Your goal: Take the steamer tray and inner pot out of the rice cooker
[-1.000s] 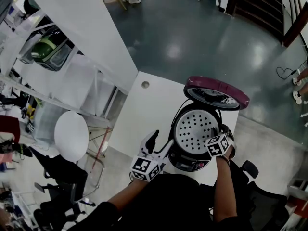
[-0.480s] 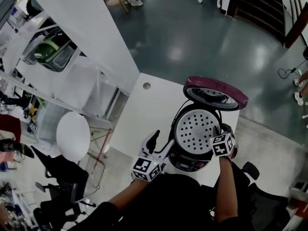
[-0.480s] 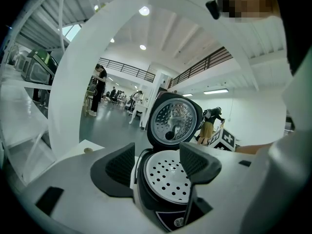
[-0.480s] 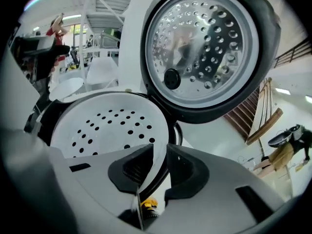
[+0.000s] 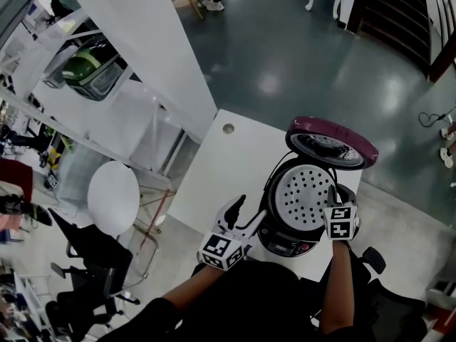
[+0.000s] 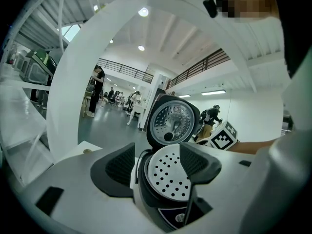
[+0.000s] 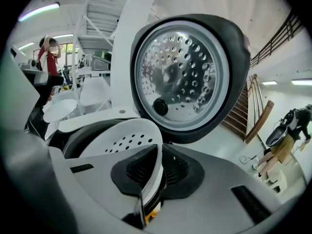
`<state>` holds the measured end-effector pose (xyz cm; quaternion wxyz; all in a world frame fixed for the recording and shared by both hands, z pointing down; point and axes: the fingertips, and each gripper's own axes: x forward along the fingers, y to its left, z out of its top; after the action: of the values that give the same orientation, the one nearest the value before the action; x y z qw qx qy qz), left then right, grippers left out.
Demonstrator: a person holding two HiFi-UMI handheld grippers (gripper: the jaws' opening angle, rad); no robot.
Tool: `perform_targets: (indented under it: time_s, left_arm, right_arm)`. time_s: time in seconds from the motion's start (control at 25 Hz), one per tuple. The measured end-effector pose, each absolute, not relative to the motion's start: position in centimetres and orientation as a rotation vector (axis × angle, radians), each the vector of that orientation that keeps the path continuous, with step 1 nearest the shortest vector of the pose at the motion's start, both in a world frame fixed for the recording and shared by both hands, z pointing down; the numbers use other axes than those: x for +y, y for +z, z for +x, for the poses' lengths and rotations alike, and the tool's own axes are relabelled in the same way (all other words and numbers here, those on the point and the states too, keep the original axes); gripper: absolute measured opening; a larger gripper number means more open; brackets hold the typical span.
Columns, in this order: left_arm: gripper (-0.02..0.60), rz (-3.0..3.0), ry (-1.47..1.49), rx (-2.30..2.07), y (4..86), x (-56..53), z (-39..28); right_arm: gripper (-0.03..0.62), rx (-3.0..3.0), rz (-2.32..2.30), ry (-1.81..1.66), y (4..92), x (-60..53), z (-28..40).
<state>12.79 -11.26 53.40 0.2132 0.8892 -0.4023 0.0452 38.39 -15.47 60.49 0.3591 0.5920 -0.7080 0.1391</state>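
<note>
The white bench [image 5: 214, 169] stood on a glossy grey floor [image 5: 285, 63], with stairs [image 5: 395, 13] beyond. The open cooker [image 5: 283, 237] sat on it, its tray [image 5: 308, 194] tilted in its mouth. The right gripper [image 7: 155, 177] fingers were closing on the tray's rim. The left gripper [image 6: 157, 162] fingers stood wide and empty beside the cooker.

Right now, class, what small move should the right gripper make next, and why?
Probably lift straight up: the right gripper is closing its jaws on the rim of the steamer tray, and the tray sits tilted, that edge raised above the rice cooker.
</note>
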Motion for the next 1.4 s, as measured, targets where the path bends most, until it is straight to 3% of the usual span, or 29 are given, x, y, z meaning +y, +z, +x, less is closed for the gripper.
perform_targets:
  time_s: [0.88, 1.4]
  left_arm:
    - [0.265, 2.498, 0.071, -0.964, 52.0, -13.1, 3.0]
    - [0.265, 2.418, -0.016, -1.079, 51.7, -16.0, -8.4]
  right_arm:
    - [0.017, -1.735, 1.581, 0.047, 48.0, -16.7, 28.8]
    - [0.017, -1.853, 1.429, 0.096, 52.0, -22.6, 15.4]
